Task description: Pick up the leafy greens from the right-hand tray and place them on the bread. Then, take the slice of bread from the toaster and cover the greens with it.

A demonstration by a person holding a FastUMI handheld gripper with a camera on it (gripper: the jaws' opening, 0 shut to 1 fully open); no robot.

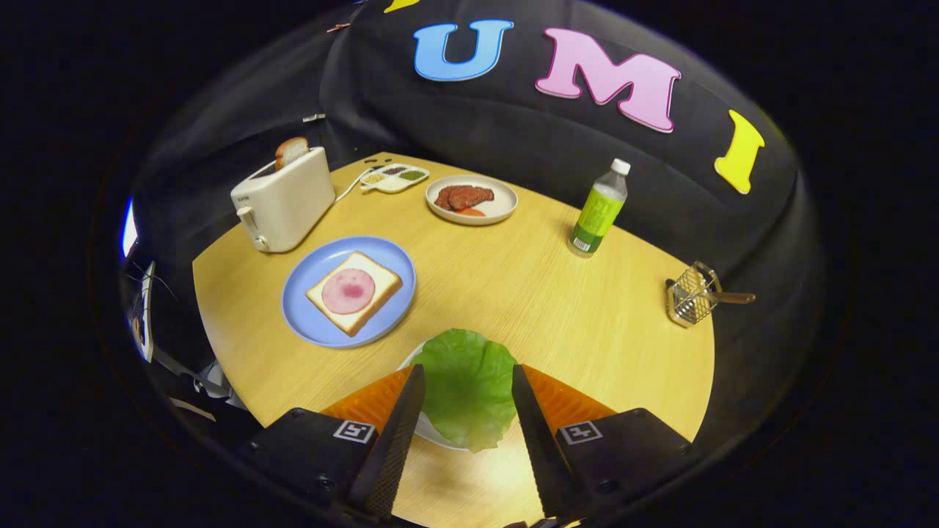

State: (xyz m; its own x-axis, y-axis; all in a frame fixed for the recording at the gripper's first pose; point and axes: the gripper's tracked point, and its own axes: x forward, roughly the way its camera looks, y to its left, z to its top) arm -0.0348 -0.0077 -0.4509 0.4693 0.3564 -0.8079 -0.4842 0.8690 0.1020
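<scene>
The leafy greens (466, 385) lie on a white tray (433, 434), between the gripper (468, 378) fingers, which stand wide apart and grip nothing. Beyond sits the bread (353, 292) on a blue plate (315, 323); the toaster (285, 199) holds another slice (291, 151).

The white tray (433, 434) under the leafy greens (467, 385) is mostly covered by the leaf and by the fingers of the gripper (467, 375), which stand spread on either side; whether they touch the leaf cannot be told. At eleven o'clock, the bread slice (291, 151) sits half sunk in the toaster (282, 199). The divided dish's (394, 177) contents are too small to name.
</scene>
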